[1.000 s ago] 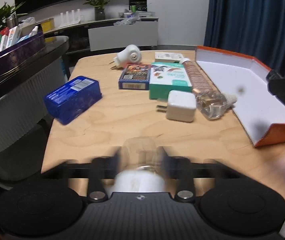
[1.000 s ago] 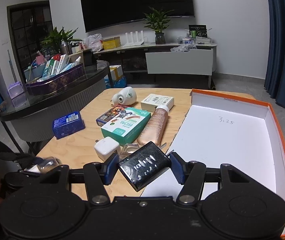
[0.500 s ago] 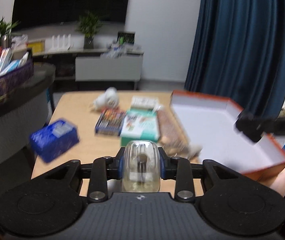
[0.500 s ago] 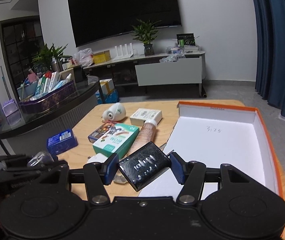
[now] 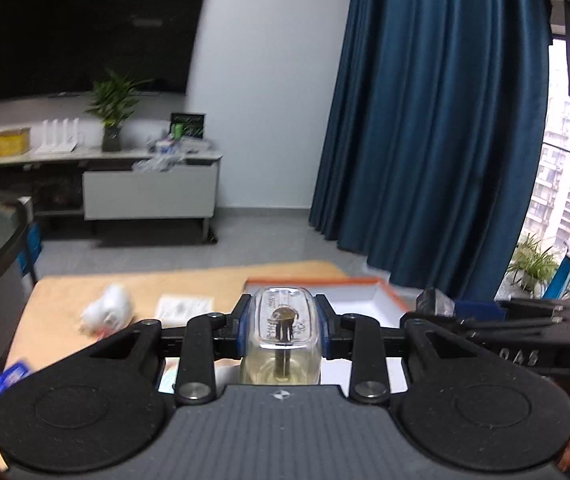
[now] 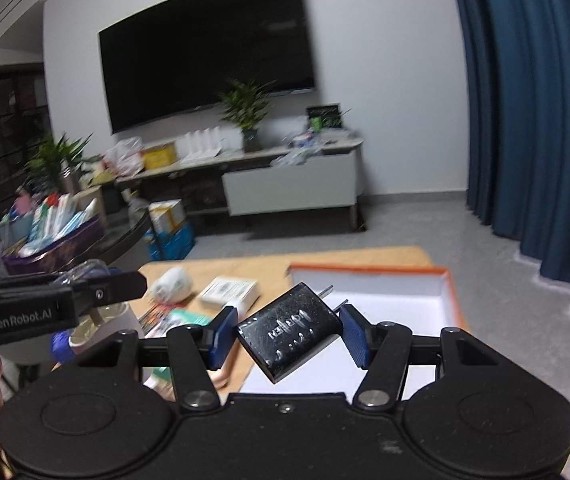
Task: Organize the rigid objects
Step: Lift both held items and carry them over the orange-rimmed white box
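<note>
One clear bottle (image 5: 281, 336) sits clamped between the closed jaws of the left gripper (image 5: 283, 330), raised above the wooden surface (image 5: 65, 300). One black plug adapter (image 6: 289, 332), tilted, is pinched in the closed jaws of the right gripper (image 6: 287, 334) over the near edge of one orange-rimmed white box (image 6: 385, 288). One white flat carton (image 6: 229, 291) lies near the surface's far edge.

Clear glass bottle (image 5: 283, 336); glossy black plastic charger (image 6: 289, 336)

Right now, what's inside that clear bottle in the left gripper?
The bottle held in the left gripper shows pale yellowish liquid low down and a dark stem up its middle. Its lower end is hidden behind the gripper body.
</note>
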Available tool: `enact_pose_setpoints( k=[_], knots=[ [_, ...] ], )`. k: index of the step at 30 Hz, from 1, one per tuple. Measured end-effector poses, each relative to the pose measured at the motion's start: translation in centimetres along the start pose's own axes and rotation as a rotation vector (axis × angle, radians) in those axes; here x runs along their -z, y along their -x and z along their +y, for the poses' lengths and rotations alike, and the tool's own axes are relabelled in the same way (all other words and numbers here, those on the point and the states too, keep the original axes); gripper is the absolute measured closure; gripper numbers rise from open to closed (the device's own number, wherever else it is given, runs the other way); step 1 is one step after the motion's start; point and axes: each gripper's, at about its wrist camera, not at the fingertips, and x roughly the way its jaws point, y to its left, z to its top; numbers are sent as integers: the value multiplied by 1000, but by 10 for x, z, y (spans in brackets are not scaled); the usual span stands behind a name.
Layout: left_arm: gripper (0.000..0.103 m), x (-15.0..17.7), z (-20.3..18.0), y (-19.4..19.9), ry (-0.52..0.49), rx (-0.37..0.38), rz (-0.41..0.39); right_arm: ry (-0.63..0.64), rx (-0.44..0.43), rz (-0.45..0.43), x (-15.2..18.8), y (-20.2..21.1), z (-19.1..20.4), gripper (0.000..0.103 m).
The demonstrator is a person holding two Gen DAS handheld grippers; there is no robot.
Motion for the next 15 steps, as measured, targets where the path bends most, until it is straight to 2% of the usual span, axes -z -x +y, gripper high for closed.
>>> enact_pose_setpoints(
  k=[5,15],
  knots=[
    [70,-25,-22,-28,-13,15,-24,6,61,-35,-25,-2,-20,34],
    [70,-45,-41,-67,-8,9,10,-17,139,-81,-54,-16,-59,34]
  ],
)
